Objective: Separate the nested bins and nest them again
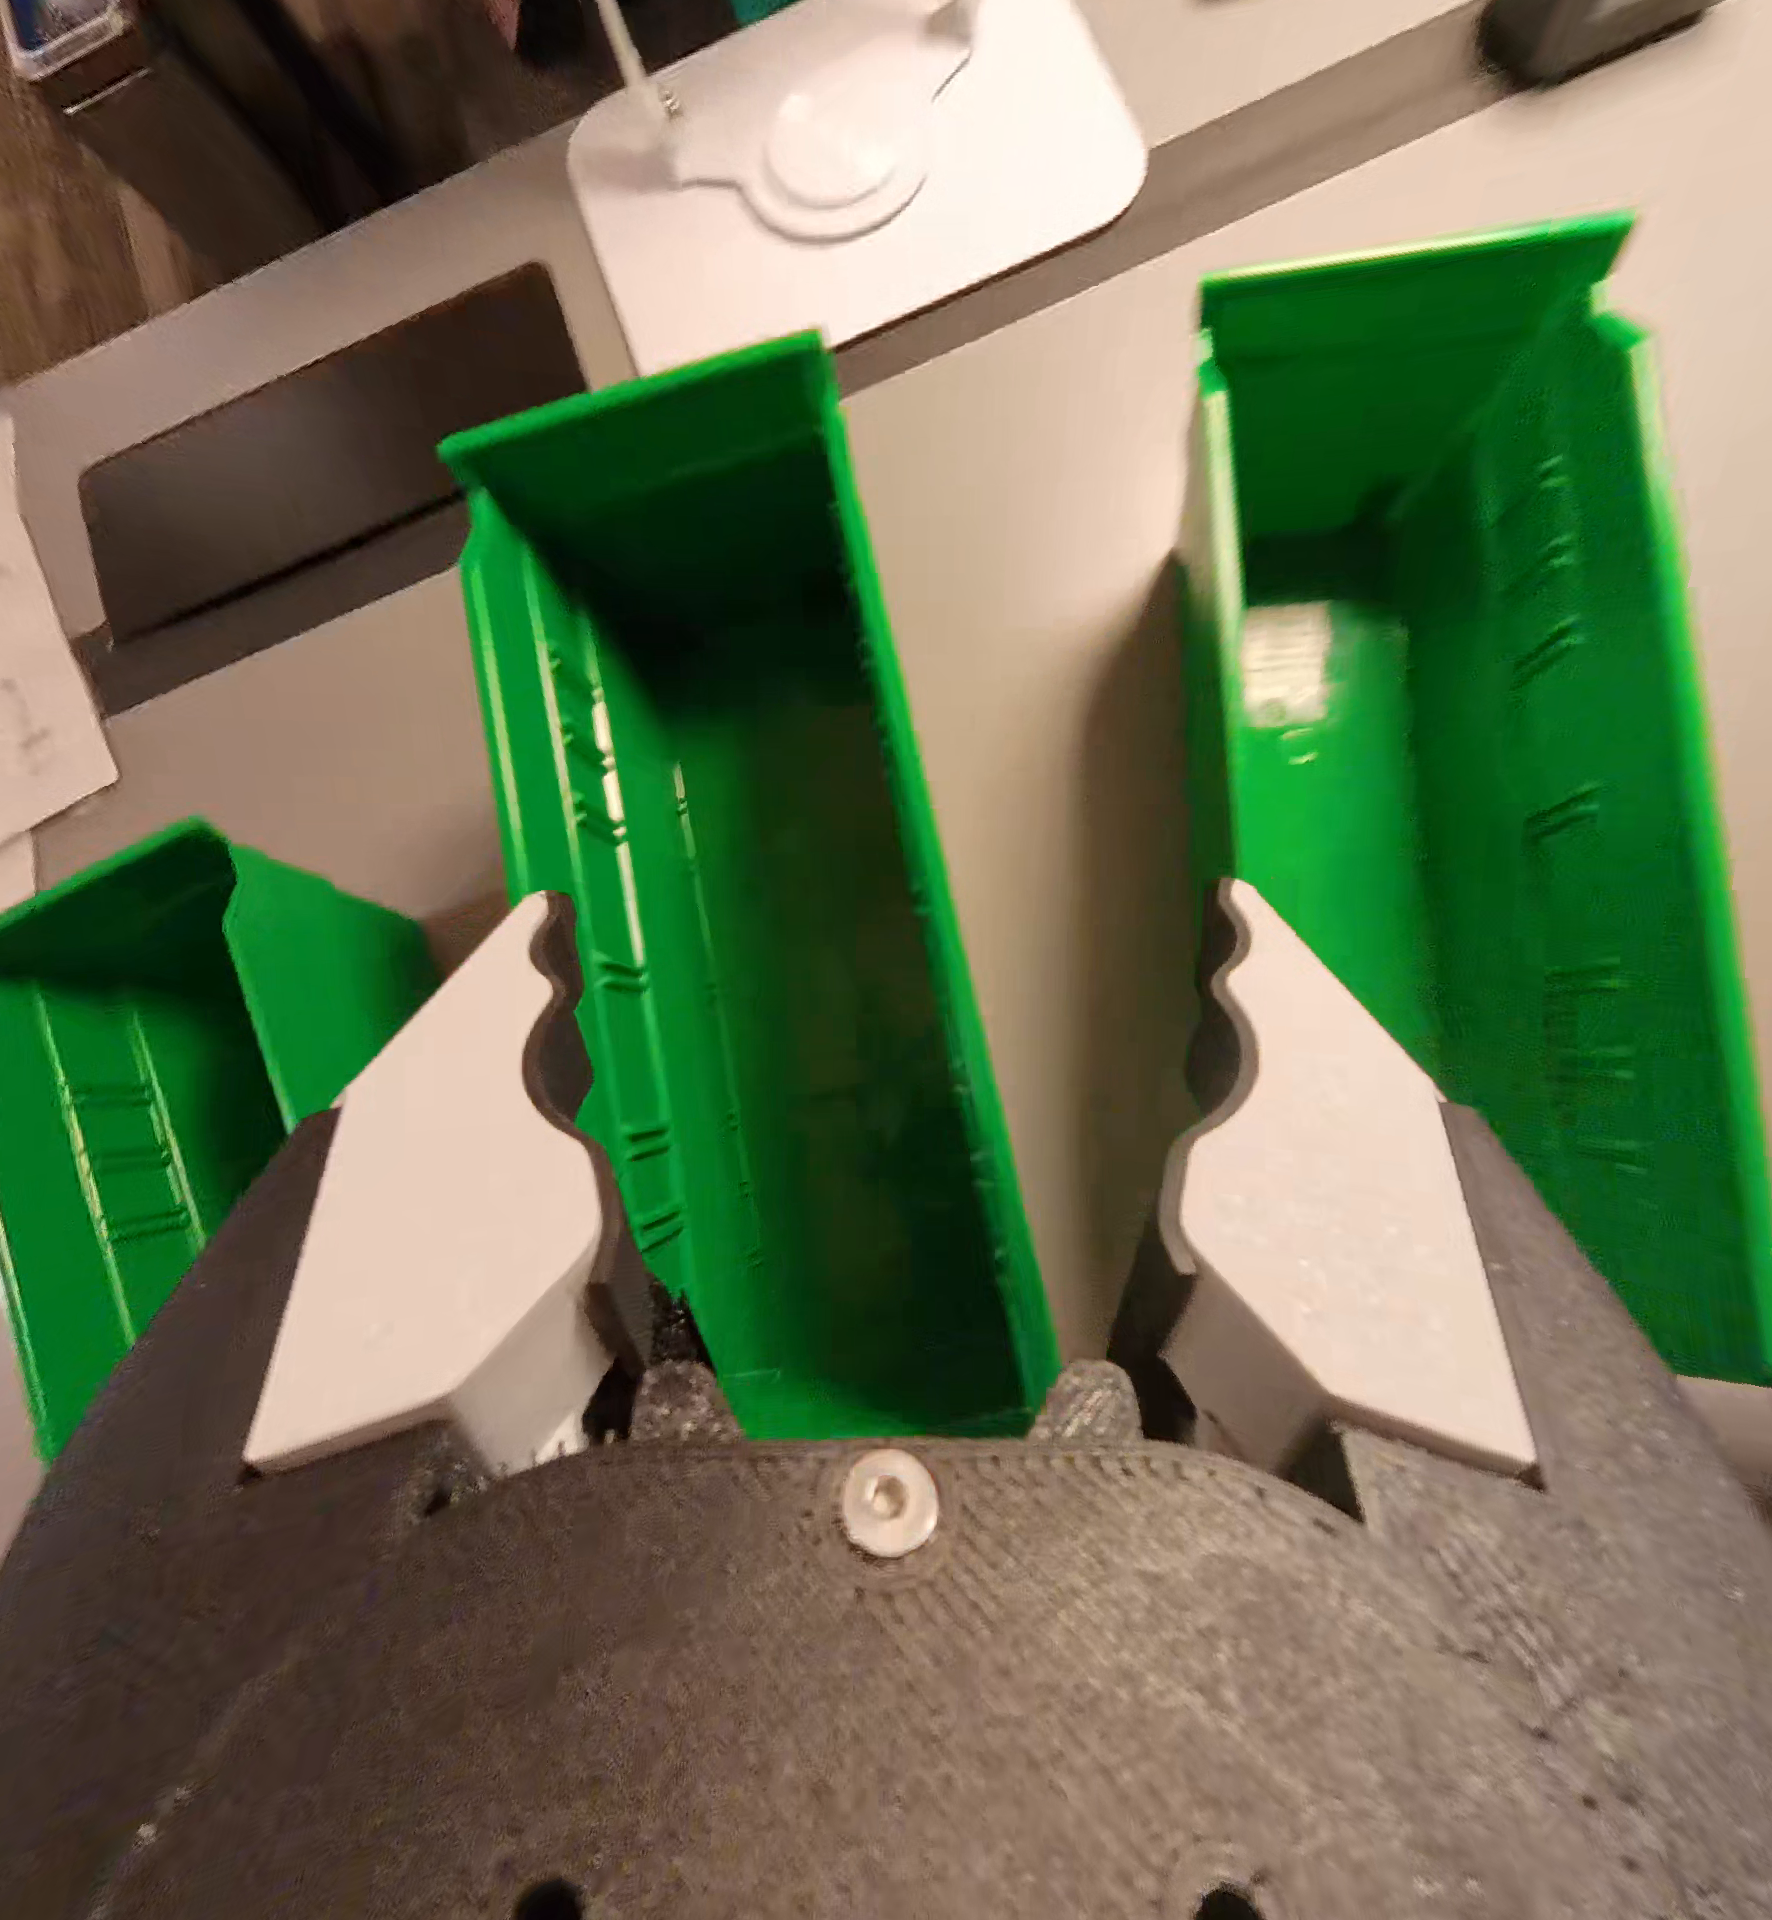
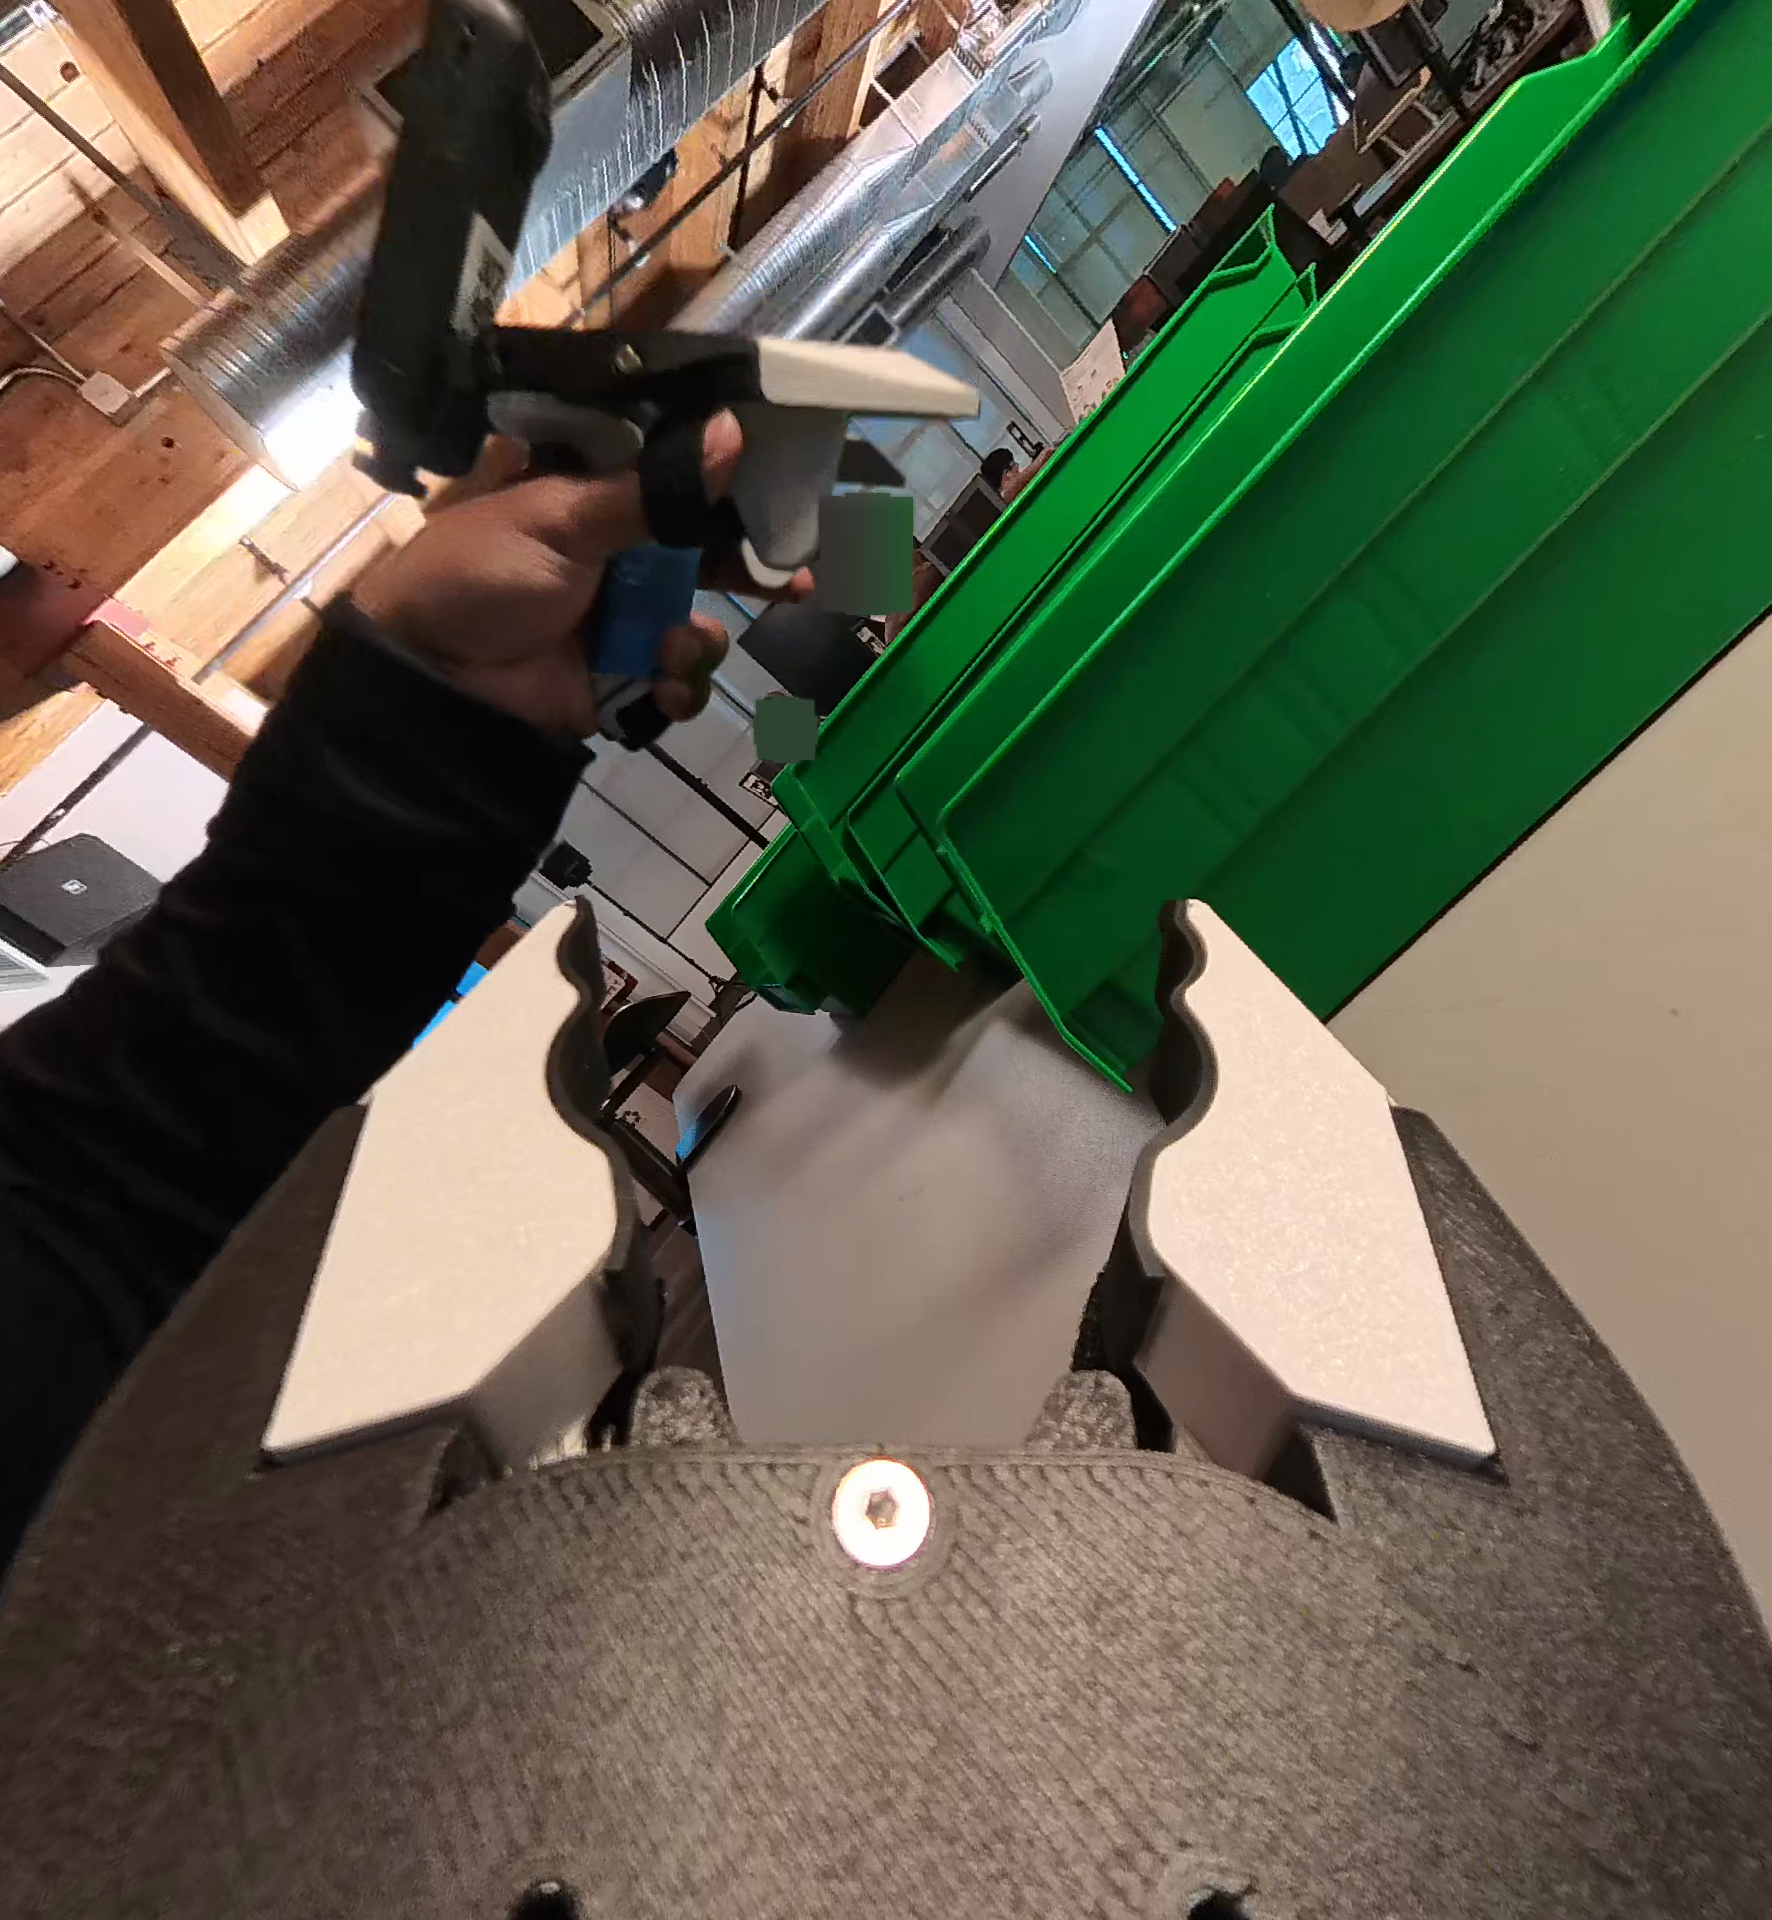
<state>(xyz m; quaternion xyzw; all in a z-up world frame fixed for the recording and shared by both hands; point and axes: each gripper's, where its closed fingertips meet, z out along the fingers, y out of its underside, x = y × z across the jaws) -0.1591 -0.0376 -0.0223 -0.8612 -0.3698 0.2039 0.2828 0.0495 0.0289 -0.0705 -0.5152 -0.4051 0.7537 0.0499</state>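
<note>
Left wrist view: three green bins, left, middle and right, stand apart on the grey table, both the left gripper and right gripper spread wide, holding nothing; separation seems complete, so re-nesting needs a rim grasp.

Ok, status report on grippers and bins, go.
Left hand-held gripper open, empty. Right hand-held gripper open, empty. Three green bins separated on table. Nothing blocking.

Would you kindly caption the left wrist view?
Open left gripper above three separated green bins on a grey table.
</note>
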